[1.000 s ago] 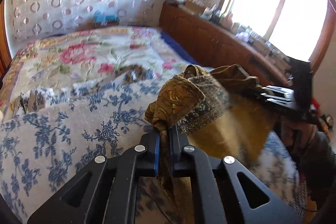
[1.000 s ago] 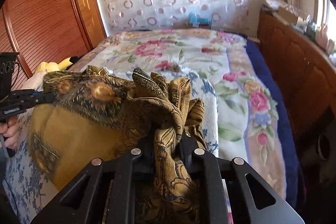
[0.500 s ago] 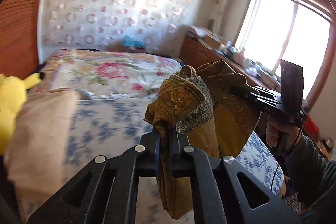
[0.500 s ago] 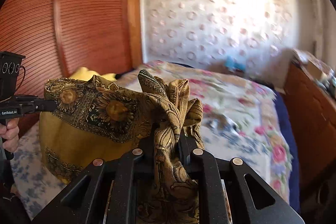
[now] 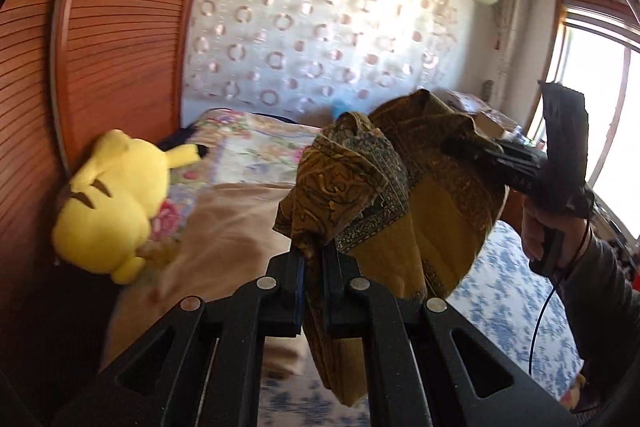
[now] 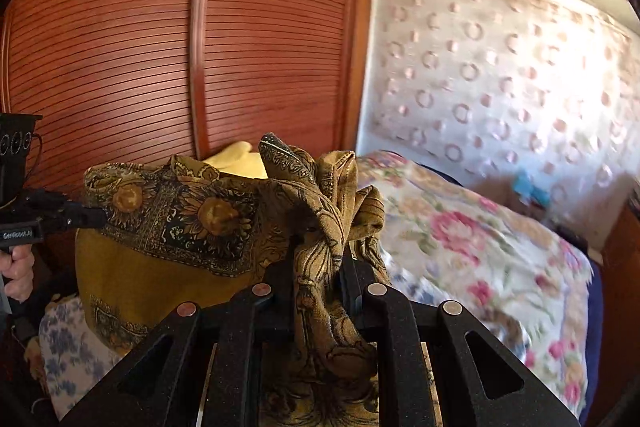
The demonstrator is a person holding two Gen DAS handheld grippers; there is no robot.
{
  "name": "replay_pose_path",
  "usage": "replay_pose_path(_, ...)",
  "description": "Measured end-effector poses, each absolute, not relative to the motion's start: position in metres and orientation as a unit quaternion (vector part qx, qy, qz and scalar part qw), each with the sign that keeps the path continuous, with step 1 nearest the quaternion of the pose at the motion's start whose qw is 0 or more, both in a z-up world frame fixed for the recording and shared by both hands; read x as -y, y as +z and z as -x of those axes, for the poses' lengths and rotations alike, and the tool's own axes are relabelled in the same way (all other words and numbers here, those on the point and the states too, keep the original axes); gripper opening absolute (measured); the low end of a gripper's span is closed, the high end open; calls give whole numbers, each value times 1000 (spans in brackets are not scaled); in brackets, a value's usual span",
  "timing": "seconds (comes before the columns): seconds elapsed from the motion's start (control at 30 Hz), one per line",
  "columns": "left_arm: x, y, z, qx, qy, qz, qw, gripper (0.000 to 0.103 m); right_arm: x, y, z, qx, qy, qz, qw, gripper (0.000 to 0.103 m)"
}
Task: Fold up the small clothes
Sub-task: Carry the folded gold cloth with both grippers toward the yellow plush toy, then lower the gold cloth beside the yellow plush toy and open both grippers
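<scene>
Mustard-gold patterned woven cloth (image 5: pixel 400 211) held aloft, stretched between left gripper (image 5: pixel 312 267) and right gripper (image 6: pixel 320 267); both clamped on bunched corners.

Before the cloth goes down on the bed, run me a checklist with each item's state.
1. Left gripper shut on the mustard patterned cloth: ok.
2. Right gripper shut on the cloth: ok.
3. Cloth lifted off the bed: ok.
4. Cloth spread flat between the grippers: not ok, bunched at both grips.
5. Yellow plush toy apart from the cloth: ok.
6. Lower hem hanging free: cannot tell.
</scene>
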State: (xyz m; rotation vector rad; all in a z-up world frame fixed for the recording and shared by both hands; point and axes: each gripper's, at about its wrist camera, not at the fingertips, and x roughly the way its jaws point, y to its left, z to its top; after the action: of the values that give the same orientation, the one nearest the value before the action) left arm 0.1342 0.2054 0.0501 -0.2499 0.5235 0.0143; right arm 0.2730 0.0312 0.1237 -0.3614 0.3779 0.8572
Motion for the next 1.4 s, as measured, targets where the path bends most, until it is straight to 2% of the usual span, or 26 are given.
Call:
replay_pose_path(0.27, -248, 24, -129, -263, 52, 161, 950, 7, -80, 113, -351, -182, 450, 216, 847, 15)
replay_pose_path(0.5, -278, -16, -136, -293, 80, 193, 933, 7, -135, 72, -415, -232, 456, 255, 820, 15)
replay_pose_path(0.73, -281, -32, -131, -303, 94, 199, 927, 7, -154, 49, -468, -266, 455, 210, 824, 17)
replay_pose_path(0.83, -280, -38, -130, -310, 108, 192, 925, 7, -164, 52, -471, -258, 437, 192, 840, 33)
replay_pose_path(0.87, -278, -40, -132, -317, 115, 180, 924, 8, -165, 54, -470, -254, 434, 192, 843, 35)
replay_pose_path(0.97, -274, -37, -130, -318, 128, 164, 925, 23, -160, 56, -442, -234, 429, 204, 848, 35)
replay_pose_path(1.0, -274, -35, -128, -313, 131, 161, 927, 33, -157, 57, -434, -226, 430, 208, 849, 35)
replay_pose_path(1.03, -273, -30, -124, -303, 132, 156, 931, 43, -153, 59, -428, -222, 435, 206, 848, 38)
replay_pose_path(1.07, -273, -27, -122, -296, 135, 152, 933, 46, -147, 57, -415, -221, 443, 203, 845, 47)
replay_pose_path(1.1, -272, -23, -121, -289, 140, 147, 936, 53, -141, 55, -405, -224, 450, 202, 841, 50)
replay_pose_path(1.13, -272, -18, -120, -281, 143, 141, 938, 66, -139, 50, -400, -228, 459, 202, 834, 53)
replay_pose_path(1.17, -272, -15, -120, -273, 144, 135, 941, 73, -135, 44, -398, -239, 466, 201, 828, 55)
replay_pose_path(1.2, -273, -12, -123, -270, 146, 130, 943, 77, -134, 39, -396, -250, 468, 202, 823, 56)
replay_pose_path(1.4, -300, -32, -139, -311, 211, 111, 920, 77, -136, 6, -405, -282, 453, 201, 822, 56)
